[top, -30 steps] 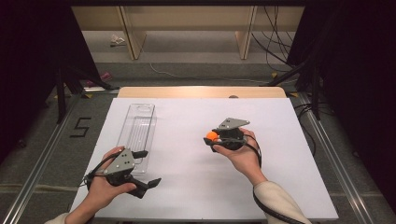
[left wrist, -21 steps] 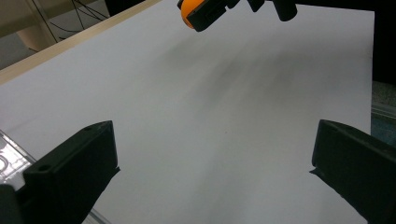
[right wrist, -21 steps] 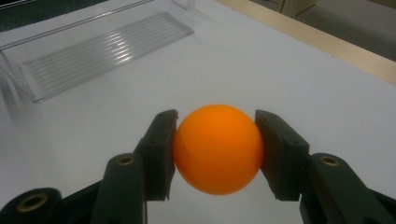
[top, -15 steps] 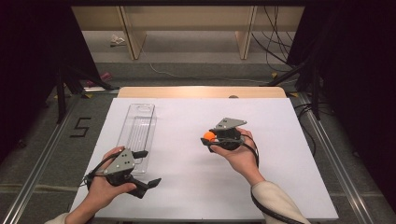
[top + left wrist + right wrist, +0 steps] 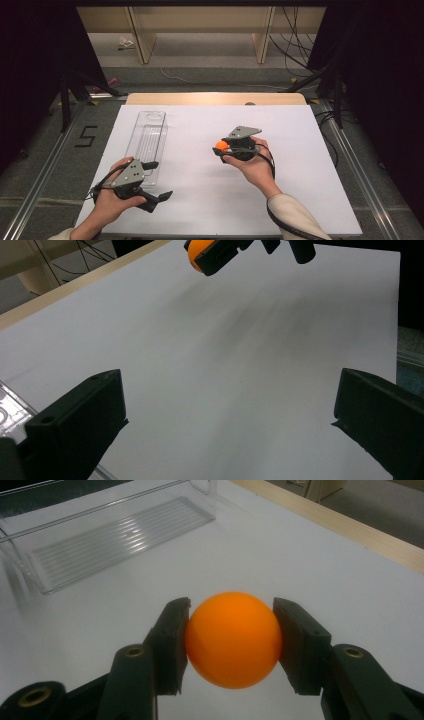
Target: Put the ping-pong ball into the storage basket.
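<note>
An orange ball (image 5: 220,145) is held just above the middle of the white table top (image 5: 305,165), with my right gripper (image 5: 223,149) shut on it and pointing left. In the right gripper view the ball (image 5: 232,639) is squeezed between the two black pads (image 5: 172,645) of the right gripper (image 5: 231,647). My left gripper (image 5: 156,181) rests at the front left, its jaws wide apart with nothing between them. In the left gripper view, the left gripper (image 5: 227,425) faces bare table, and the ball (image 5: 196,254) shows far off at the top.
A clear plastic tray (image 5: 150,137) lies lengthwise at the left of the table, just beyond my left hand; its ribbed floor (image 5: 115,535) holds nothing. A wooden strip (image 5: 215,98) edges the table's far side, and cables and stand legs lie on the floor beyond it.
</note>
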Demonstrator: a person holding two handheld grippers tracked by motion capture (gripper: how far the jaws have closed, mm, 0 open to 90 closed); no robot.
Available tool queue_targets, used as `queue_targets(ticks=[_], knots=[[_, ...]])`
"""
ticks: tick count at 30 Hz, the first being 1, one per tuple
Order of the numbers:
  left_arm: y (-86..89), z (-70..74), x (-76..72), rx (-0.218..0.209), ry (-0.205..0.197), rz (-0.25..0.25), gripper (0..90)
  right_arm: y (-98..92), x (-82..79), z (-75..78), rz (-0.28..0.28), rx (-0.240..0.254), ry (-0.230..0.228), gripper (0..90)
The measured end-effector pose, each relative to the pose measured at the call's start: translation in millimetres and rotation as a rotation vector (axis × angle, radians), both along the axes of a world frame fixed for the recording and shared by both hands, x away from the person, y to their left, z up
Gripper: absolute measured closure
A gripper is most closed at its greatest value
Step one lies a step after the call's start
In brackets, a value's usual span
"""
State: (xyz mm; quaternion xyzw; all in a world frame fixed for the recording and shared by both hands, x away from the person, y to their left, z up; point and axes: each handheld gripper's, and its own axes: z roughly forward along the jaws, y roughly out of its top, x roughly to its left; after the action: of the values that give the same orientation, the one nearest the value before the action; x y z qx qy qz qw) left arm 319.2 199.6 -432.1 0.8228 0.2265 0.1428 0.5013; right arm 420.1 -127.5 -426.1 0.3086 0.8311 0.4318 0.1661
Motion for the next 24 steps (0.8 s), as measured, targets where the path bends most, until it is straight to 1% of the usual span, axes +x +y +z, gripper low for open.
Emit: queue_targets(ticks=[5, 24], knots=[[-0.1, 0.0, 0.0, 0.000, 0.000, 0.000, 0.0, 2.0, -0.1, 0.2, 0.003, 0.000, 0.004, 51.5], [-0.3, 0.0, -0.1, 0.001, -0.001, -0.001, 0.0, 9.6, 1.2, 2.3, 0.016, 0.006, -0.002, 51.4]])
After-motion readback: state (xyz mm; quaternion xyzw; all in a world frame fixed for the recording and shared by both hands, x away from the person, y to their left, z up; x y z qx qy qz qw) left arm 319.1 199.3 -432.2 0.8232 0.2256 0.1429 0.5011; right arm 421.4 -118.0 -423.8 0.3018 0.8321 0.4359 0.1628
